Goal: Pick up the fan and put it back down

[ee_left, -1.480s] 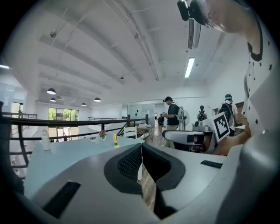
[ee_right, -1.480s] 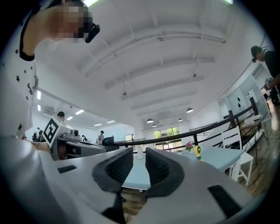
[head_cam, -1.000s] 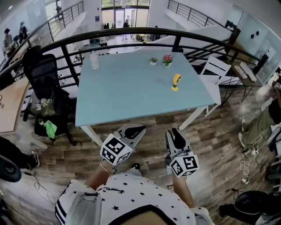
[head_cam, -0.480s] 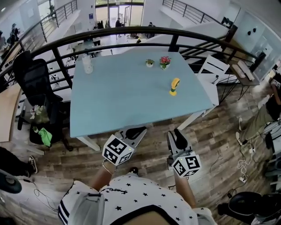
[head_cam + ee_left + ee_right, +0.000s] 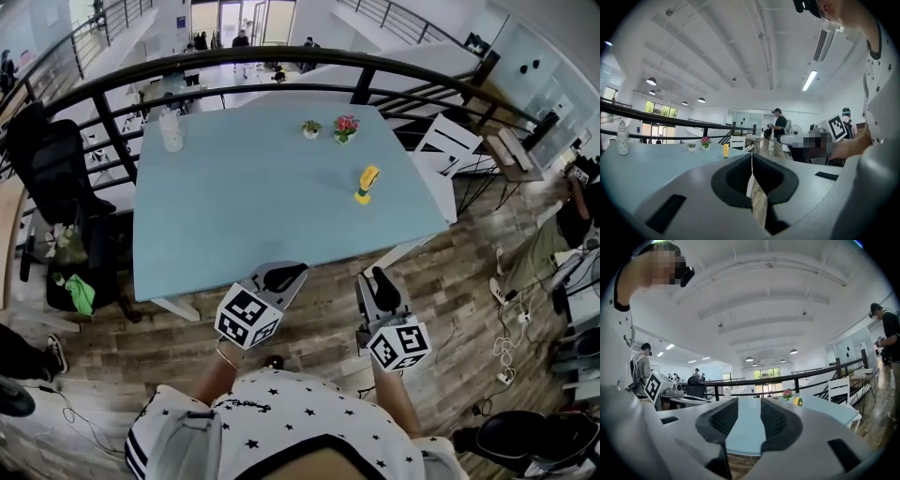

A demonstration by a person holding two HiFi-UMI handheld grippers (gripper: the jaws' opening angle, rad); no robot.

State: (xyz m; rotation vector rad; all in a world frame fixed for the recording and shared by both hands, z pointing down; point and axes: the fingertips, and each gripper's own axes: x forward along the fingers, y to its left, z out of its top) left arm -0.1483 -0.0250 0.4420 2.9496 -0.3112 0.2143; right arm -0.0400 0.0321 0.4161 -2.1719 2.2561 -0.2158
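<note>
Head view: fan (image 5: pixel 367 183) is small and yellow, with a rounded head on a short stem. It stands on the light-blue table (image 5: pixel 253 197), right half, near the right edge. Pink flower pot (image 5: pixel 346 127) and small green plant (image 5: pixel 310 128) are at about 11 o'clock from it, toward the far edge. Bottle (image 5: pixel 172 131) is at the far left corner. Both tools are off the table, over the wood floor at its near edge. Left gripper (image 5: pixel 284 277) has the fan at roughly 1 o'clock, well apart. Right gripper (image 5: pixel 382 286) has it at about 12 o'clock, also well apart. Neither touches it.

Left gripper view: left gripper (image 5: pixel 751 161) has its jaws together with only a thin slit between the pads, nothing held. Fan (image 5: pixel 725 150) shows as a small yellow upright shape on the tabletop at about 11 o'clock above the jaw tips, far off. The flower pot (image 5: pixel 705 142) is left of it.

Right gripper view: right gripper (image 5: pixel 749 416) has its jaws apart; they've just been opening. Nothing is between them, only the tabletop beyond. Fan (image 5: pixel 798 401) shows a round yellow head with a dark centre, at about 2 o'clock past the right jaw. The flower pot (image 5: pixel 788 393) is just left of it.
</note>
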